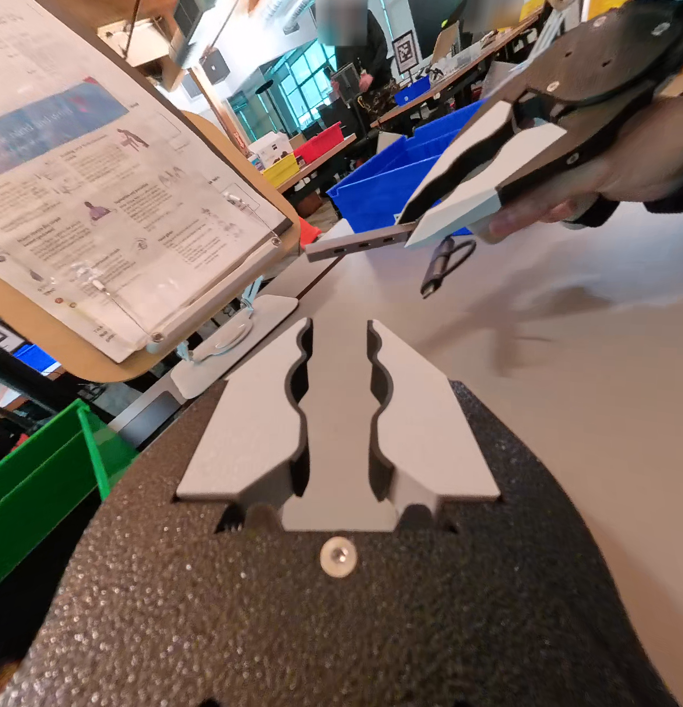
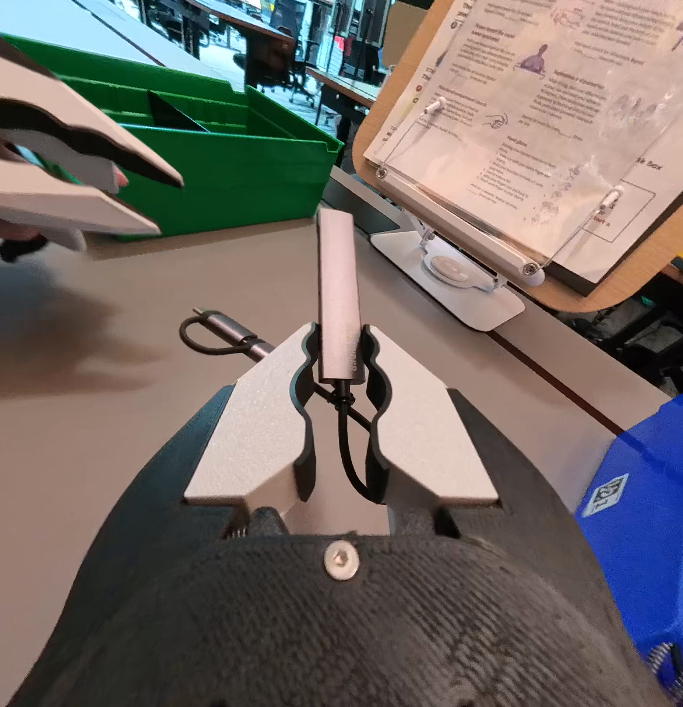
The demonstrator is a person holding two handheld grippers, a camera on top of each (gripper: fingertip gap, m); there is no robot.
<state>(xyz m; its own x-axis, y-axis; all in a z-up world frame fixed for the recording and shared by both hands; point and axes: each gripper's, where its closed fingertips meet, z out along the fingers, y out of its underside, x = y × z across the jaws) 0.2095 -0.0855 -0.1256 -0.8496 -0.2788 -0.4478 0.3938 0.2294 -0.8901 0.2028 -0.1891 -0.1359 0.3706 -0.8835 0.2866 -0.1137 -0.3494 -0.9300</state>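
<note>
Surface: smooth grey-beige table (image 2: 179,382).
Far edge: green plastic bin (image 2: 225,172); white flat metal base (image 2: 454,290) of a tilted document stand.
Right edge: blue plastic bin (image 1: 401,180).

Two tools are over the desk (image 2: 102,382): the left tool (image 1: 339,329) with nothing between its fingers, and the right tool (image 2: 339,333) clamped on the one grey hub (image 2: 338,290). One short black cable (image 2: 347,440) hangs from that hub, ending in one plug (image 2: 232,329). One document stand (image 2: 447,267) is here. Nearby bins: one green bin (image 2: 225,172), one blue bin (image 1: 389,180) (more bins sit on far tables).
</note>
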